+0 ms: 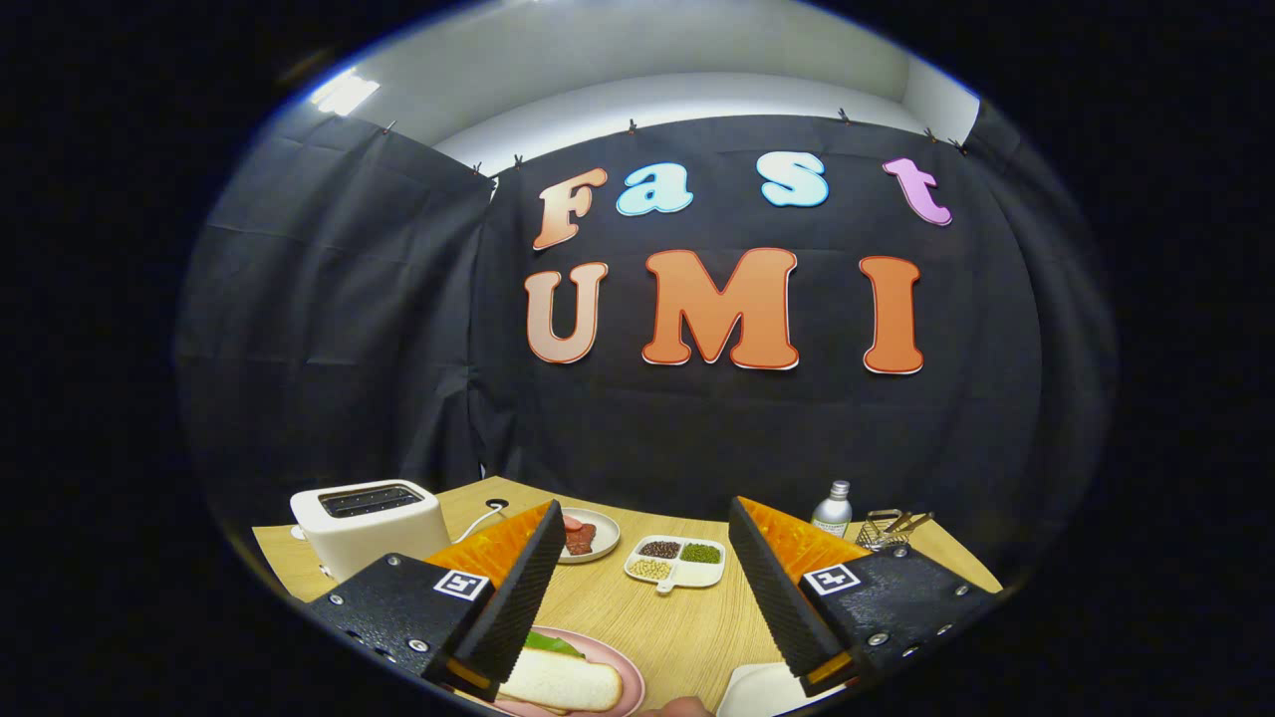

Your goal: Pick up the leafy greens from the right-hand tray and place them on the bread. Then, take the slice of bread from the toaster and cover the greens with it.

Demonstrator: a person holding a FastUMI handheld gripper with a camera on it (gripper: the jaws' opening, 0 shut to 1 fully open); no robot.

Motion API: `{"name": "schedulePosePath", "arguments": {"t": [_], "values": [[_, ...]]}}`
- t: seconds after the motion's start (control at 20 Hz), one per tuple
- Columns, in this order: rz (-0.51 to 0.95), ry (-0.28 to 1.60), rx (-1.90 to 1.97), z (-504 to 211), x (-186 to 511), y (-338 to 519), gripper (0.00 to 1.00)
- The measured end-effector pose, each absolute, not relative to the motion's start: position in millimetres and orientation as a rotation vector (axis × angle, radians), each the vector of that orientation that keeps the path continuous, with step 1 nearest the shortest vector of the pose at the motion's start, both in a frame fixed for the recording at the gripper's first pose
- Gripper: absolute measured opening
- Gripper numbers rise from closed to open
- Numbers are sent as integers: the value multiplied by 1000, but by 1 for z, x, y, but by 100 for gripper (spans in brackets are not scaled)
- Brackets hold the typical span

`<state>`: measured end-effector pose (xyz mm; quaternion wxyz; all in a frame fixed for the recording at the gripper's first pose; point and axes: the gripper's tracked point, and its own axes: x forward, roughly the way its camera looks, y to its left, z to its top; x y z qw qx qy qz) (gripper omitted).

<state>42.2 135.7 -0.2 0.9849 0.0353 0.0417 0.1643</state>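
The gripper [642,588] hangs above a wooden table [687,622] with its 2 fingers spread wide apart and nothing between them but bare tabletop.

A broad lane of free wood runs between the fingers out to the middle of the table. The table's far edge meets the black cloth wall, and its left and right corners show beside the toaster and beyond the wire basket.

Just under the left finger's tip sits a pink plate [628,672] carrying a slice of bread [563,682], with a piece of leafy greens [553,644] lying on the bread's far side, partly hidden by the finger. By the right finger's tip, the rim of a white tray [757,687] shows; its contents cannot be made out.

A white toaster [369,523] stands at the left behind the left finger, its slot dark; whether bread sits inside cannot be told. A cord runs from it across the wood.

Beyond the fingers, mid-table, are a small plate with red meat slices [588,536] and a white divided dish [677,563] holding 3 kinds of beans. Farther right stand a small bottle [833,508] and a wire basket [887,528], near each other by the far edge.
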Motion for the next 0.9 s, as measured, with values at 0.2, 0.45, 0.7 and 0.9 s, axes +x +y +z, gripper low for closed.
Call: {"name": "schedulePosePath", "arguments": {"t": [0.2,0.45,0.7,0.9], "values": [[320,60,61,6,43,136,99],[314,28,63,15,43,139,99],[302,16,57,18,43,138,99],[294,5,44,20,43,137,99]]}}
